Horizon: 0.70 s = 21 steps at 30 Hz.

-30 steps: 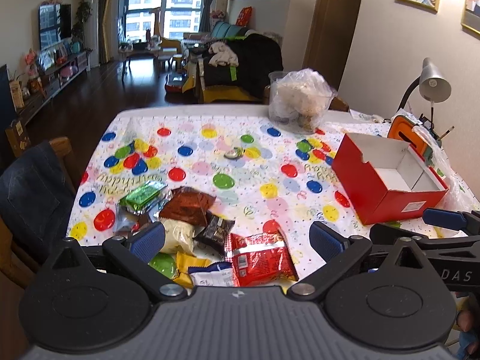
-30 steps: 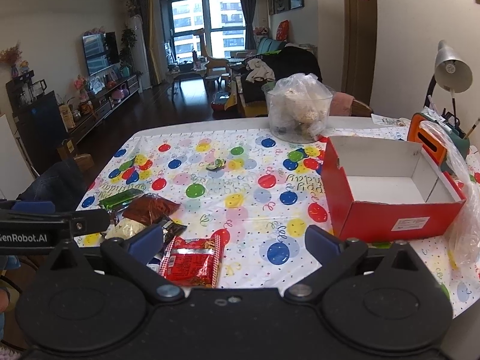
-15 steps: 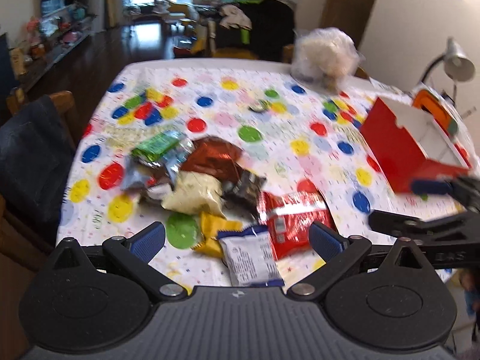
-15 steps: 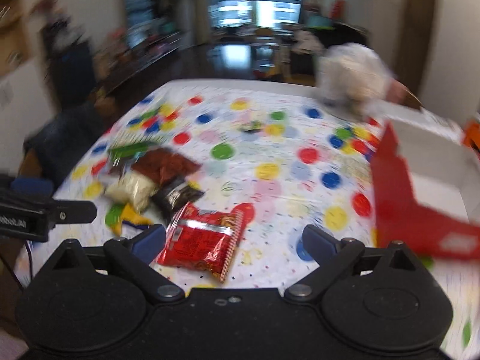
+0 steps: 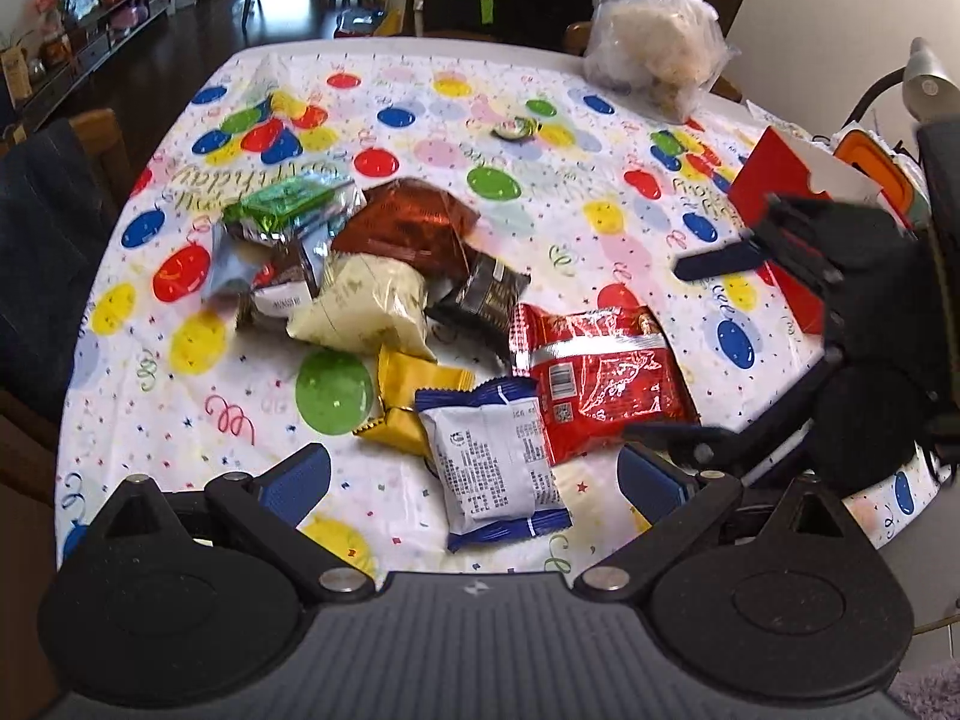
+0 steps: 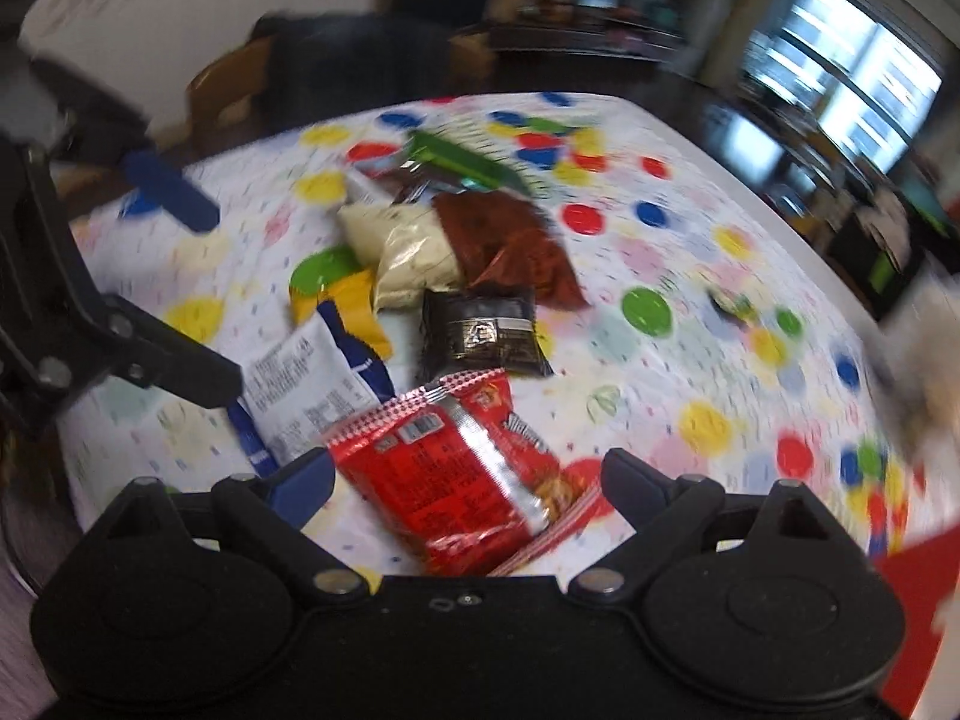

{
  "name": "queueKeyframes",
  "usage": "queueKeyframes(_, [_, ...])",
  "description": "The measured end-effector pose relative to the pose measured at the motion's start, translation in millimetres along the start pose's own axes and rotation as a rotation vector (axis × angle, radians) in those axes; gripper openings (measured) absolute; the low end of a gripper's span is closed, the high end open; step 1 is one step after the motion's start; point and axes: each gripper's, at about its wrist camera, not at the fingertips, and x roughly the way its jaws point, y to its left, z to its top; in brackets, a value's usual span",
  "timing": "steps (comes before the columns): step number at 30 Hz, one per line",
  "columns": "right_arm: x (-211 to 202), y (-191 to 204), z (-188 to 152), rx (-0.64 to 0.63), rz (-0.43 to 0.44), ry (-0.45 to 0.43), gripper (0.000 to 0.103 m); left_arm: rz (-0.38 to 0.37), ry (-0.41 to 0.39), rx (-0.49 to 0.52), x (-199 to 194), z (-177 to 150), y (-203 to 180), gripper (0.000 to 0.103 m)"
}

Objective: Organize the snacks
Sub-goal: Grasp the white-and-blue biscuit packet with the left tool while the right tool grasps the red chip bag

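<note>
A heap of snack packets lies on the balloon-print tablecloth (image 5: 420, 90). A red packet (image 5: 600, 381) and a white-and-blue packet (image 5: 492, 459) lie nearest; behind them are yellow (image 5: 414, 396), cream (image 5: 366, 306), black (image 5: 489, 294), brown-red (image 5: 414, 228) and green (image 5: 282, 201) packets. My left gripper (image 5: 474, 477) is open above the white-and-blue packet. My right gripper (image 6: 468, 480) is open, its fingers on either side of the red packet (image 6: 456, 474). It also shows at the right of the left wrist view (image 5: 696, 354). A red open box (image 5: 786, 204) stands at the right.
A plastic bag of pale snacks (image 5: 654, 54) sits at the table's far edge. A desk lamp (image 5: 924, 84) and an orange item (image 5: 870, 162) are behind the box. A chair with dark cloth (image 5: 42, 222) stands at the left. A small wrapped item (image 5: 516, 129) lies mid-table.
Both grippers have moved down and forward over the snack heap. The right gripper has swung left, away from the box, and now straddles the red packet.
</note>
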Motion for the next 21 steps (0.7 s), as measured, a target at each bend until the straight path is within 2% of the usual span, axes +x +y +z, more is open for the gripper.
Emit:
queueKeyframes(6, [24.7, -7.7, 3.0, -0.166, 0.099, 0.059, 0.088, -0.003, 0.044, -0.009, 18.6, -2.4, -7.7, 0.102])
queueKeyframes(9, [33.1, -9.4, 2.4, -0.195, 0.147, 0.079, 0.088, 0.001, 0.061, -0.014, 28.3, -2.9, -11.6, 0.098])
queueKeyframes(12, [42.0, -8.3, 1.7, -0.23, 0.158, 0.093, 0.088, 0.008, 0.084, -0.037, 39.8, -3.7, -11.5, 0.095])
queueKeyframes(13, [44.8, -7.7, 1.1, -0.242, 0.158, 0.099, 0.088, 0.01, 0.09, -0.045, 42.9, -3.9, -11.1, 0.09])
queueKeyframes(21, [48.8, -16.9, -6.1, -0.151, 0.168, 0.092, 0.083, 0.045, 0.107, -0.057, 59.2, -3.3, -13.6, 0.071])
